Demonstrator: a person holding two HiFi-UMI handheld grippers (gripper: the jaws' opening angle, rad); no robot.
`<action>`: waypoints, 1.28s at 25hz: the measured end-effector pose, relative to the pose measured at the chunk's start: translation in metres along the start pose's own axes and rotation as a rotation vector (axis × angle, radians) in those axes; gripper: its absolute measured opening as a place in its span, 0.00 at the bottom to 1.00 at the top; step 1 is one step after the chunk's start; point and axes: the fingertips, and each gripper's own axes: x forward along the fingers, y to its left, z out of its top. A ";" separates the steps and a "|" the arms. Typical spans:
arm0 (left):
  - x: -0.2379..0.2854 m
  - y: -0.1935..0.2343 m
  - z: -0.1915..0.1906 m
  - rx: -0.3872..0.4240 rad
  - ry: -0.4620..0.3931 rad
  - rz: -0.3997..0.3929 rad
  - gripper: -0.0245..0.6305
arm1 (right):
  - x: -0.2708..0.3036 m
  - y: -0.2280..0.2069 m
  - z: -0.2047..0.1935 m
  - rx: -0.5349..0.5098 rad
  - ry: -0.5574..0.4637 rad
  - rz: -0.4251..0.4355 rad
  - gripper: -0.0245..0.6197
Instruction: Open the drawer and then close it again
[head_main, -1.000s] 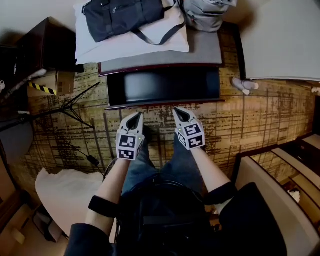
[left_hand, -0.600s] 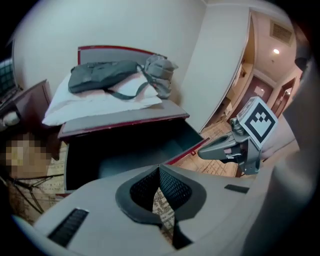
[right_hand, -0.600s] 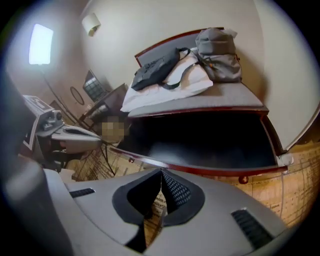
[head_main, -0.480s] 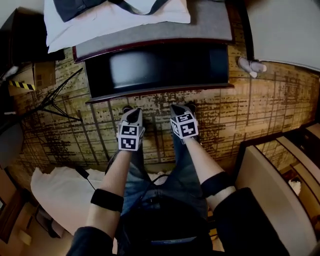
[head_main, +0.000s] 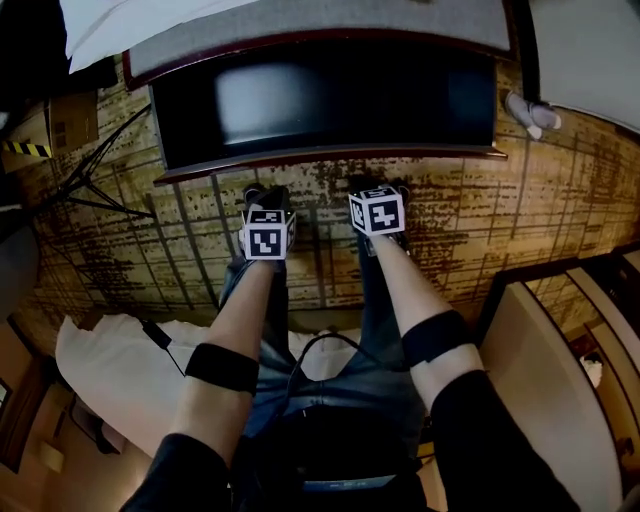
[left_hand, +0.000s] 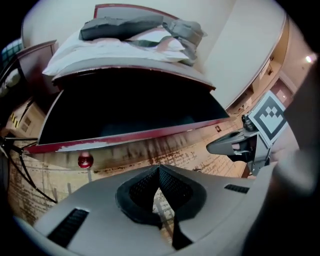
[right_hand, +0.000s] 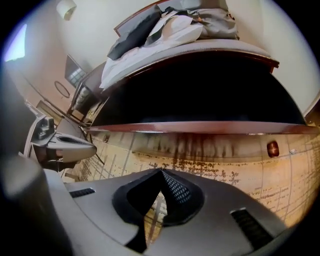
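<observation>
The drawer (head_main: 330, 100) is a wide dark glossy unit under the grey-topped bed, with a red-brown front edge (head_main: 330, 165); I cannot tell whether it stands open. My left gripper (head_main: 266, 195) and right gripper (head_main: 376, 186) hang side by side low over the patterned carpet, just short of that edge, both pointing steeply down. In the left gripper view the jaws (left_hand: 159, 169) meet with nothing between them, and a small red round knob (left_hand: 85, 161) shows below the edge. In the right gripper view the jaws (right_hand: 161, 172) are also shut and empty, with a brown knob (right_hand: 272, 148) at the right.
Tripod legs and cables (head_main: 95, 190) lie at the left beside a cardboard box (head_main: 68, 120). A white sheet (head_main: 105, 360) covers the floor at lower left. Wooden furniture (head_main: 560, 350) stands at the right. Bags on a white pillow (left_hand: 130, 30) lie on the bed.
Both grippers have sunk toward the carpet and tilted further down. The head has come lower and closer, so the drawer looks larger and the bags have left the head view.
</observation>
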 end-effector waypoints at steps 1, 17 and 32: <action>0.006 0.001 -0.005 0.004 0.011 0.002 0.04 | 0.006 -0.003 -0.008 0.004 0.014 -0.007 0.04; 0.059 0.026 0.019 -0.059 -0.010 0.047 0.04 | 0.037 -0.033 0.019 0.075 -0.042 -0.058 0.04; 0.064 0.034 0.061 -0.095 -0.059 0.018 0.04 | 0.037 -0.039 0.075 0.093 -0.103 -0.084 0.04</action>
